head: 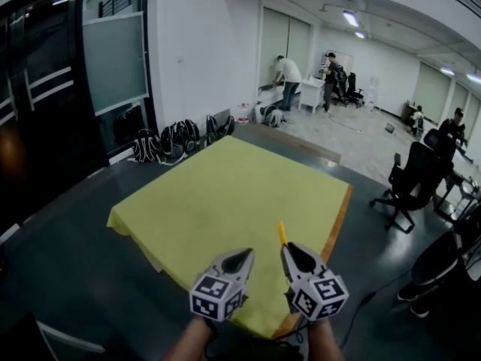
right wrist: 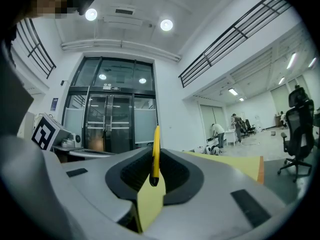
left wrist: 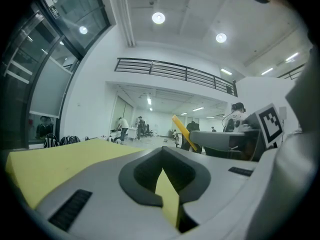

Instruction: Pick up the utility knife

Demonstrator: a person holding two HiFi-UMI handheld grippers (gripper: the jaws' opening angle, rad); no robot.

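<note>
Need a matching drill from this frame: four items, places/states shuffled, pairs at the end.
1 utility knife
2 left gripper
3 yellow sheet
4 black office chair

a spread over the table
b standing right of the table
c jaws together, empty
d clamped in the right gripper

Pairs: 1-d, 2-c, 3-a, 4-b

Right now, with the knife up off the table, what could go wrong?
The right gripper pinches the thin utility knife near one end, so it might pivot or slip out. It hangs near the edge of the yellow cloth; a drop could reach the floor. The left gripper, shut and empty, is close beside and could knock it.
</note>
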